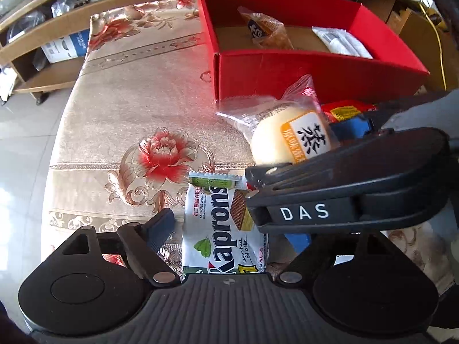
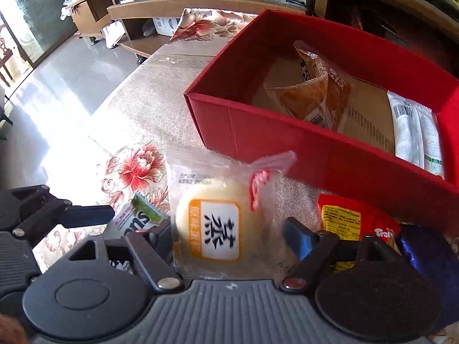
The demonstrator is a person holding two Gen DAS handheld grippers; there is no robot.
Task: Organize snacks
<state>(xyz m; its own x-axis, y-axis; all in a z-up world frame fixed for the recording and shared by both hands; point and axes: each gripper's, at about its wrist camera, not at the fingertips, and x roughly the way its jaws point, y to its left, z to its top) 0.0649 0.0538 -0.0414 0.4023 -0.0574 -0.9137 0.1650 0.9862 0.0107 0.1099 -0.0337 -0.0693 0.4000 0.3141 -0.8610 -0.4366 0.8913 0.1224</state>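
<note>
A white and green Kaprons wafer pack (image 1: 221, 226) lies on the flowered cloth between the fingers of my open left gripper (image 1: 229, 223); the gripper's right finger is hidden behind the right gripper's body. A round steamed cake in clear wrap (image 2: 213, 226) lies between the fingers of my open right gripper (image 2: 232, 235); neither finger presses on it. The cake also shows in the left wrist view (image 1: 289, 137). The red box (image 2: 287, 132) beyond holds a brown snack pack (image 2: 318, 91) and a white pack (image 2: 413, 132). The box shows in the left wrist view (image 1: 287, 71) too.
A red candy pack (image 2: 352, 220) and a dark blue pack (image 2: 430, 261) lie to the right of the cake. The left gripper's body (image 2: 34, 215) is at the far left. Wooden shelves (image 2: 137, 14) stand behind the table, and tiled floor (image 2: 57, 80) lies to the left.
</note>
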